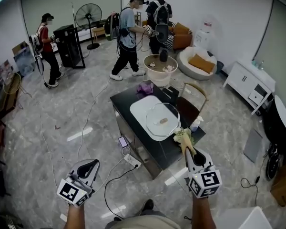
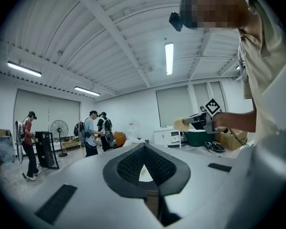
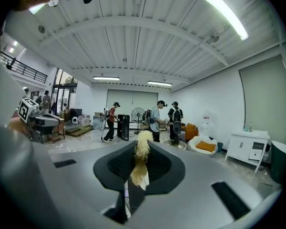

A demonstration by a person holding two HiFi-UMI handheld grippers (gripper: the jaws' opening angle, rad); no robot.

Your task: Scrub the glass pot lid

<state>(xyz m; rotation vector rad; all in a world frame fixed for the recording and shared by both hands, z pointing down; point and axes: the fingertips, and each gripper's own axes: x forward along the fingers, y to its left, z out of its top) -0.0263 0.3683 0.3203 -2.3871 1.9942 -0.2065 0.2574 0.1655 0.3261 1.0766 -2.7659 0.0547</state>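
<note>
The glass pot lid (image 1: 156, 114) lies on a white board (image 1: 139, 109) on the black table (image 1: 133, 132), in front of me and a little to the right. My right gripper (image 1: 187, 150) hangs at the table's near right corner, shut on a pale yellow fibrous scrubber (image 1: 183, 137) that sticks out towards the lid's near rim. The right gripper view shows the scrubber (image 3: 141, 162) pinched between the jaws. My left gripper (image 1: 91, 164) is low over the floor, left of the table and well away from the lid. Its jaws are together with nothing in them (image 2: 144, 171).
A small white bottle (image 1: 196, 123) stands at the table's right edge, a purple cloth (image 1: 145, 88) at its far end. A chair (image 1: 193, 97) is beside the table. A power strip (image 1: 132, 161) and cables lie on the floor. Several people stand at the back.
</note>
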